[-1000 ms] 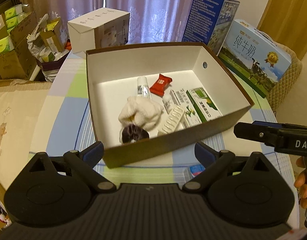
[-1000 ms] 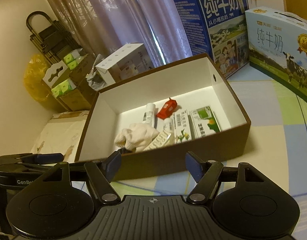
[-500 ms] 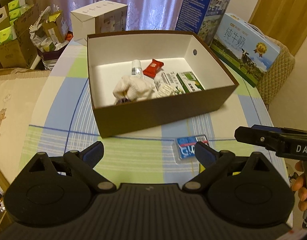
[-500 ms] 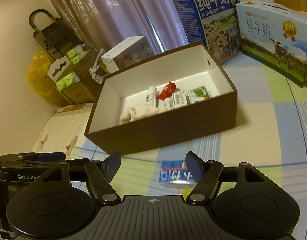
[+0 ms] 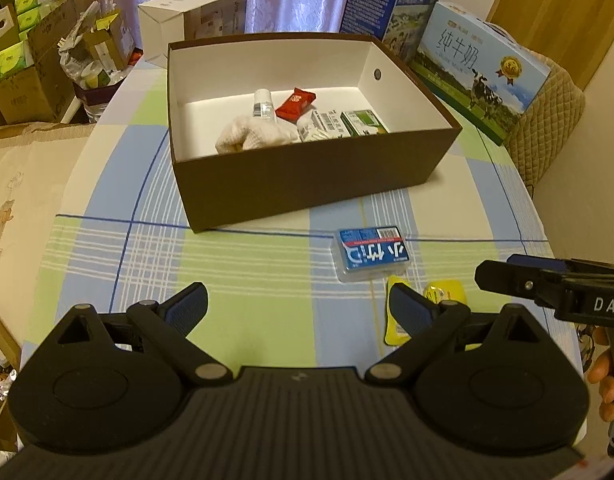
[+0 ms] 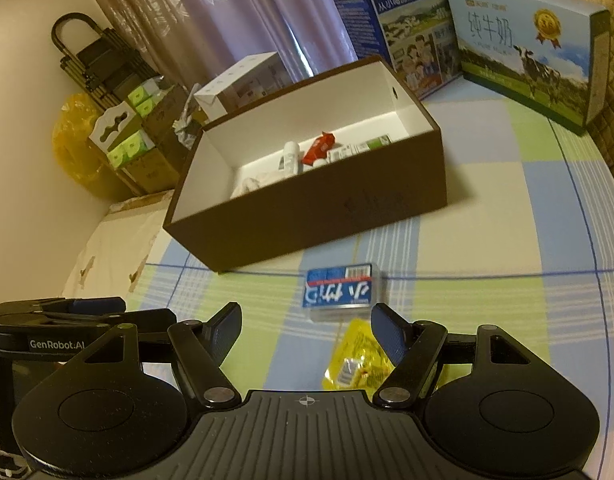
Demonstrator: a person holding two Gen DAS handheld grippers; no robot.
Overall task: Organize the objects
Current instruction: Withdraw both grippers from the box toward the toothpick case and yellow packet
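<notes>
Both hand-held grippers, left (image 5: 298, 307) and right (image 6: 307, 325), hover with jaws apart, empty. The blue rectangular plastic case (image 6: 339, 290) and yellow crinkled packet (image 6: 355, 364) lie on the checked surface (image 6: 507, 312) before the brown cardboard box (image 6: 307, 200); next probably grasping one.

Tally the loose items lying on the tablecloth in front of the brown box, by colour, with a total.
Blue: 1, the blue case
Yellow: 2, the yellow packet and a smaller yellow packet beside it
Total: 3, all outside the brown box
</notes>
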